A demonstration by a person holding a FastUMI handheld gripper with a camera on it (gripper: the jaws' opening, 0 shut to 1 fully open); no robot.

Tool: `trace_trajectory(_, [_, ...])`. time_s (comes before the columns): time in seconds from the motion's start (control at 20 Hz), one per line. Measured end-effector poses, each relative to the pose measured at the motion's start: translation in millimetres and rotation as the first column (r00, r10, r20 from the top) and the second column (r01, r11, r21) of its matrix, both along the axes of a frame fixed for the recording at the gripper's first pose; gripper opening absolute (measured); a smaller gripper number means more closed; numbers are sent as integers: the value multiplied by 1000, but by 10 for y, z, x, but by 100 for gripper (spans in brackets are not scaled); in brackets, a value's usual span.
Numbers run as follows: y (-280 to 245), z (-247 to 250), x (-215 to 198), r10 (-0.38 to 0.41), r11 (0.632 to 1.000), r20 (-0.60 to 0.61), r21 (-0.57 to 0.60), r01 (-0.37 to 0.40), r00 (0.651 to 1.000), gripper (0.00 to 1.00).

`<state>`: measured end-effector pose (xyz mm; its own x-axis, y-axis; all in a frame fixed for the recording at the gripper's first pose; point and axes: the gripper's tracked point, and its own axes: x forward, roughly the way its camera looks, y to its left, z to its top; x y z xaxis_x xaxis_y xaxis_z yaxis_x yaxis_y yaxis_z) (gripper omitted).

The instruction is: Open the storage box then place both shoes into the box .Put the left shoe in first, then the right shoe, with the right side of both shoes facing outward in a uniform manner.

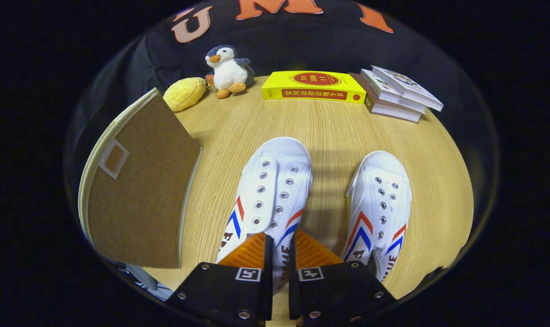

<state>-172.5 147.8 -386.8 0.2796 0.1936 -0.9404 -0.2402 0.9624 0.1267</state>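
Note:
Two white canvas shoes with red and blue chevrons lie on the wooden table [329, 127], toes pointing away from me. The left shoe [275, 181] is straight ahead, and my gripper [280, 254] is shut on it, with the right side of its opening pinched in the narrow gap between the fingers. The right shoe [380, 200] lies about a shoe's width to the right of the fingers, untouched. Left of the left shoe stands the storage box's brown fabric lid [139, 190], raised open, with a small label window. The box's inside is hidden behind it.
Along the table's far edge sit a yellow plush [184, 93], a penguin toy [228, 70], a thick yellow book [313, 86] and a stack of three white books [397, 93]. Bare wood lies between the shoes and these things.

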Motion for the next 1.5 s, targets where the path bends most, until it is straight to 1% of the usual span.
trace_trajectory(0.05, [68, 48, 18, -55, 997, -12, 53, 55, 998, 10])
trace_trajectory(0.1, [102, 85, 43, -101, 990, -23, 93, 103, 995, 8])
trace_trajectory(0.15, [106, 102, 53, -129, 984, -42, 116, 133, 991, 5])
trace_trajectory(0.2, [108, 149, 94, -152, 979, -39, 132, 156, 988, 5])
trace_trajectory(0.3, [132, 273, 179, -178, 971, -6, 163, 177, 984, 3])
trace_trajectory(0.4, [230, 459, 272, -199, 957, 14, 219, 191, 980, 2])
trace_trajectory(0.5, [319, 721, 393, -207, 948, 49, 258, 188, 977, 2])
trace_trajectory(0.6, [415, 998, 492, -182, 950, 102, 274, 148, 978, 2])
trace_trajectory(0.65, [516, 1200, 501, -174, 948, 118, 287, 134, 978, 2])
trace_trajectory(0.8, [747, 1566, 559, -150, 941, 146, 326, 95, 978, 2])
trace_trajectory(0.9, [880, 1679, 578, -120, 937, 164, 346, 57, 979, 2])
trace_trajectory(1.05, [1252, 1896, 469, -59, 927, 166, 374, -7, 984, 2])
trace_trajectory(1.25, [1783, 1869, 244, 58, 917, 161, 382, -117, 985, 2])
trace_trajectory(1.5, [2317, 1585, -44, 156, 917, 104, 354, -183, 982, 3])
